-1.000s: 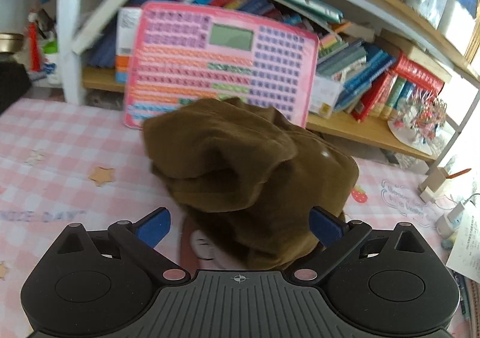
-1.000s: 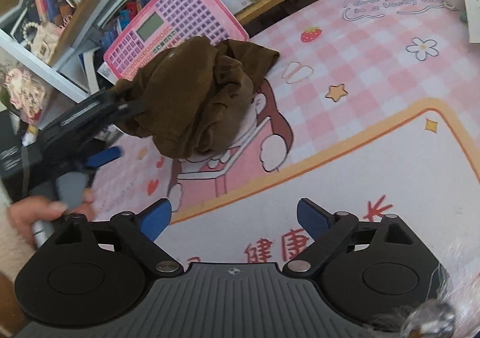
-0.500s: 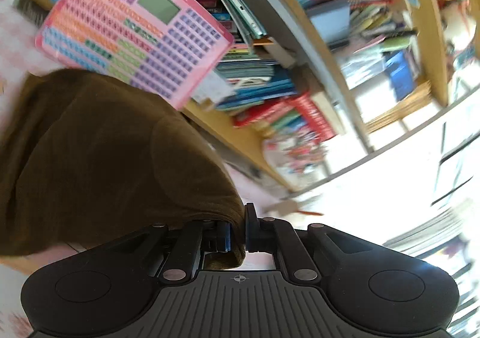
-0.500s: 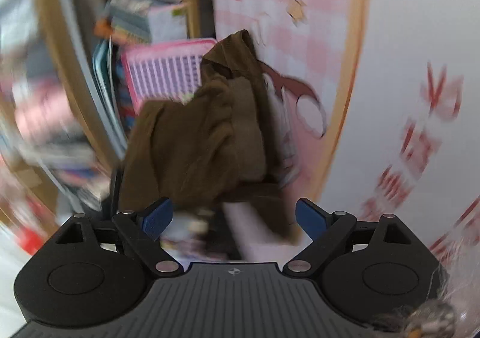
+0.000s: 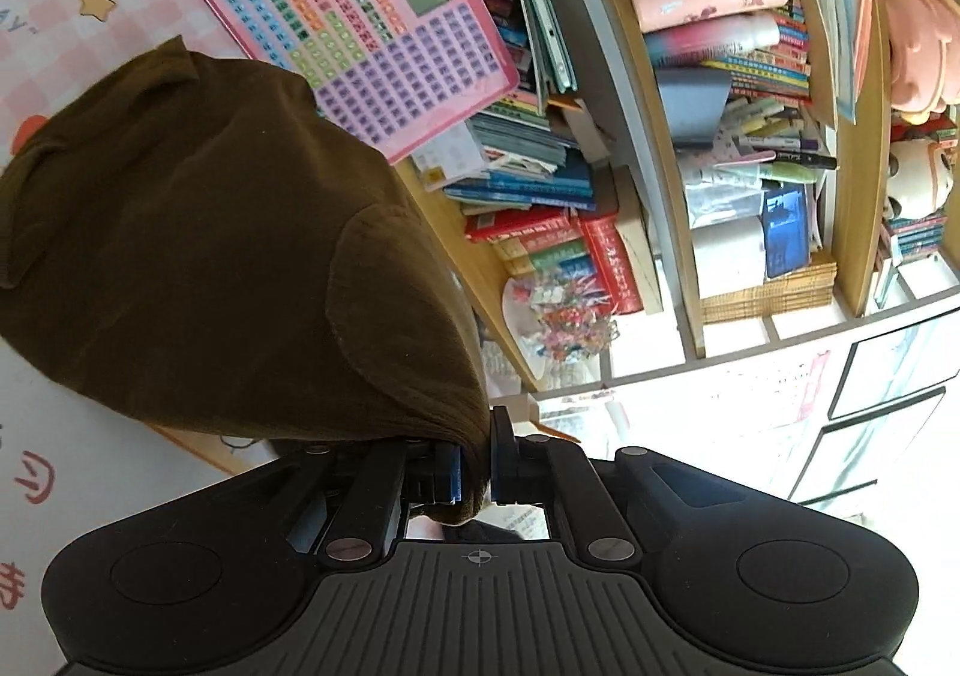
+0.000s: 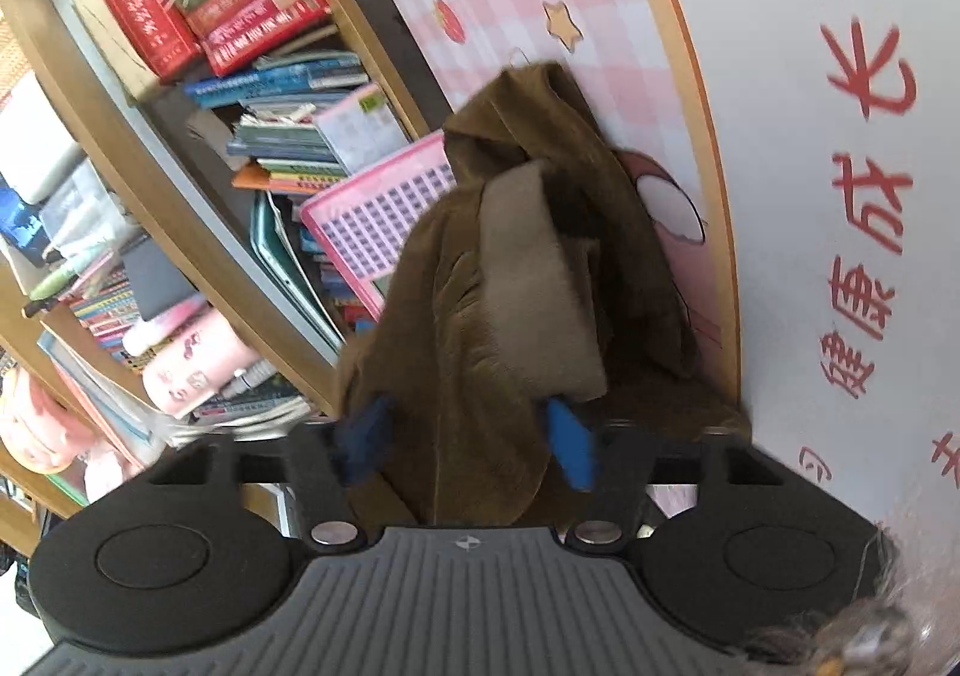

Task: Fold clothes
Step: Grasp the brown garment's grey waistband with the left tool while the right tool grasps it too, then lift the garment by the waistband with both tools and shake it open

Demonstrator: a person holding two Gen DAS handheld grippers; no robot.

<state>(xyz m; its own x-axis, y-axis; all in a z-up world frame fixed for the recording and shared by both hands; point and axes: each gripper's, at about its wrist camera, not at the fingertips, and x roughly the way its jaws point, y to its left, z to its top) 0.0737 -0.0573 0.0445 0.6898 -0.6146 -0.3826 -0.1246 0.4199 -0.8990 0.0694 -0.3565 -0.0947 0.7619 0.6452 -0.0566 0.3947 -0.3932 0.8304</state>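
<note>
large red chinese characters run along the white border of the mat [image 6: 798, 148] on the counter in the right wrist view, turned sideways; two of them read 健康, and the one further up looks like 长 but is not sure. in the left wrist view, red strokes of the same kind show at the mat's [image 5: 90, 472] edge, cut off and unreadable, and a fragment "y" sits on its pink check part. the pink keyboard toy [image 5: 354, 16] carries rows of tiny key labels, too small to read. the red book spines [image 6: 174, 10] bear print too small to make out.
</note>
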